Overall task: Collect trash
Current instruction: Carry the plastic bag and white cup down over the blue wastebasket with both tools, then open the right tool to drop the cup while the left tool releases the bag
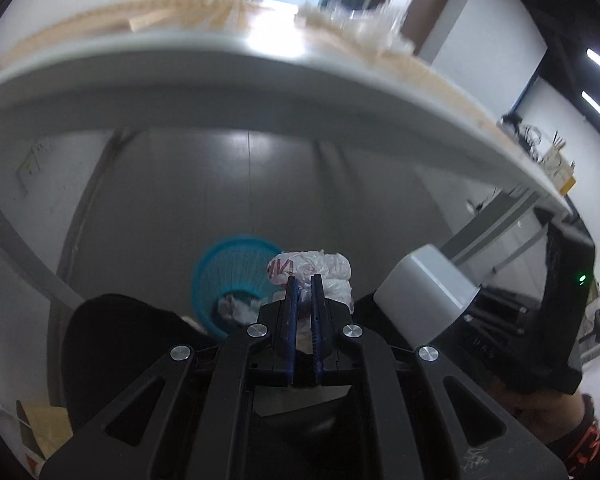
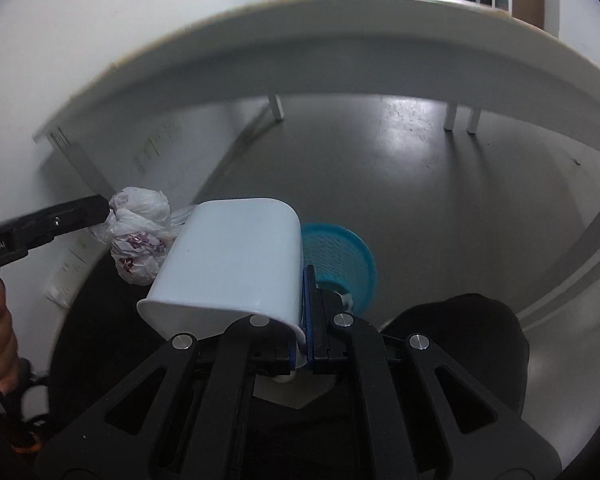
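Both tools are clamped shut below the tabletop [image 2: 340,52]: your left tool [image 1: 305,280] pinches the feather-light, crushable plastic bag [image 1: 320,270] by its folds, your right tool [image 2: 305,280] grips the stiff, slick white container [image 2: 228,264] by its rim, above the blue basket [image 2: 340,260].

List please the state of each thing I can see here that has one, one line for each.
Left gripper: shut on the crumpled plastic bag.
Right gripper: shut on the rim of the white container, which is tipped on its side.
Blue mesh bin: upright on the floor, some trash inside.
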The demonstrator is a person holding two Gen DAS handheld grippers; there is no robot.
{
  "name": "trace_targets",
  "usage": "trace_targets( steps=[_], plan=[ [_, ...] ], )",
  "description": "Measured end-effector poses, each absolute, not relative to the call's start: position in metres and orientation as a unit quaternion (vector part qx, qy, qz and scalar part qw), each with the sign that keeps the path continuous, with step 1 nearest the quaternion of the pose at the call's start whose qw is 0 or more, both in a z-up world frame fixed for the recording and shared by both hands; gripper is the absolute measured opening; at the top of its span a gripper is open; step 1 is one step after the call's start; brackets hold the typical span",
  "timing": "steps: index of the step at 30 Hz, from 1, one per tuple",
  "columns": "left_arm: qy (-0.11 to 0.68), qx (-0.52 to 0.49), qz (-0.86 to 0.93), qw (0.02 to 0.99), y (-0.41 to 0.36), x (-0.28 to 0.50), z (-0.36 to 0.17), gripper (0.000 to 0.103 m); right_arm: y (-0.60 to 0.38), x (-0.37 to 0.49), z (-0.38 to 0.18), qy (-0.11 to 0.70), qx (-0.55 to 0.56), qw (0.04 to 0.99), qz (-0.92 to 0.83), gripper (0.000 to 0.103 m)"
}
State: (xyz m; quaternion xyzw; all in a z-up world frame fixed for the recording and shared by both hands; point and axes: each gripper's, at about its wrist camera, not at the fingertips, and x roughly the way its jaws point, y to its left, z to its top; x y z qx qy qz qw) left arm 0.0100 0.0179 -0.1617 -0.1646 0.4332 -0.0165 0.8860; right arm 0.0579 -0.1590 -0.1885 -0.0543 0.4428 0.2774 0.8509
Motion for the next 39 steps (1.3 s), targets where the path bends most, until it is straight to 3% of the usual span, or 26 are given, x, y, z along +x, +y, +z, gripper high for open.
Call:
trace_targets(
  steps=[10, 15, 36, 38, 39],
  plan=[
    [0.514, -0.194, 0.005, 0.836, 0.050, 0.074, -0.266, 0.005, -0.136, 0.113, -0.272, 0.539, -0.059, 0.802, 0.251, 0.003],
    [0.564, -0.269, 0.021, 0.780, 0.076, 0.098, -0.322, 0.005, -0.119, 0.145, -0.319, 0.583, -0.048, 0.777, 0.231, 0.003],
    [0.619, -0.244, 0.067, 0.744, 0.074, 0.181, -0.399, 0.006, -0.104, 0.230, -0.448, 0.706, 0.004, 0.692, 0.150, 0.003],
    [0.602, -0.252, 0.069, 0.754, 0.078, 0.181, -0.396, 0.010, -0.106, 0.238, -0.453, 0.707, 0.020, 0.691, 0.146, 0.005],
    [0.595, -0.248, 0.075, 0.761, 0.078, 0.182, -0.394, 0.023, -0.108, 0.241, -0.455, 0.706, 0.030, 0.693, 0.144, 0.009]
  ],
)
